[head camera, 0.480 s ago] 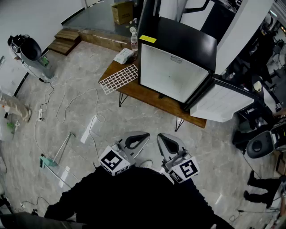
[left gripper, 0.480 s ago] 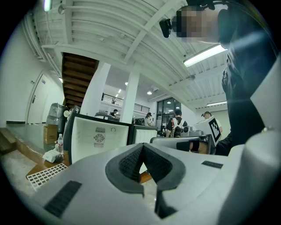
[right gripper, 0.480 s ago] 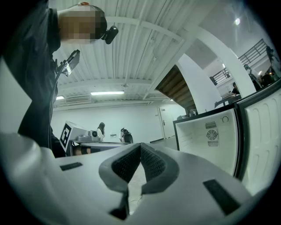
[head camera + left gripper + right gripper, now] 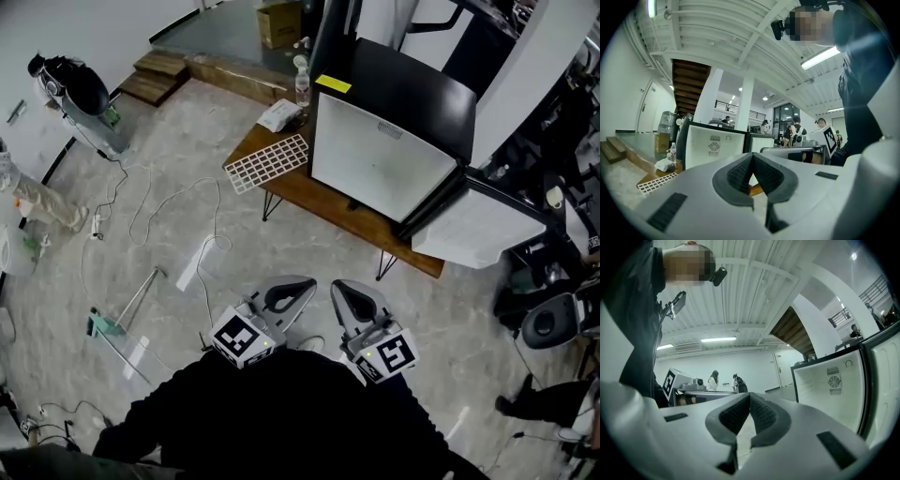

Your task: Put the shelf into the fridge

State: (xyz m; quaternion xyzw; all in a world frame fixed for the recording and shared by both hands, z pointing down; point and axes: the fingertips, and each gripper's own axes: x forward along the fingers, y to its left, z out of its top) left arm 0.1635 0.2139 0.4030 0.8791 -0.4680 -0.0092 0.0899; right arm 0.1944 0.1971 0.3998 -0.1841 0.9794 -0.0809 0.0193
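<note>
A white wire shelf (image 4: 268, 162) lies on the left end of a low wooden table (image 4: 291, 192), partly over its edge; the same shelf (image 4: 655, 183) shows low at the left of the left gripper view. A black mini fridge (image 4: 389, 141) stands on that table with its door (image 4: 476, 225) swung open to the right, its white inside empty. Both grippers are held close to my body, far from the table. My left gripper (image 4: 295, 287) is shut with nothing in it. My right gripper (image 4: 345, 292) is shut and empty too.
A spray bottle (image 4: 302, 86) and a crumpled cloth (image 4: 278, 114) sit on the table behind the shelf. White cables (image 4: 164, 211) trail over the marble floor on the left. A cardboard box (image 4: 278, 22) stands at the back. Black equipment (image 4: 548, 309) crowds the right.
The head view has shifted, so the table and fridge sit a little further right and lower. Both grippers stay in the same place, shut.
</note>
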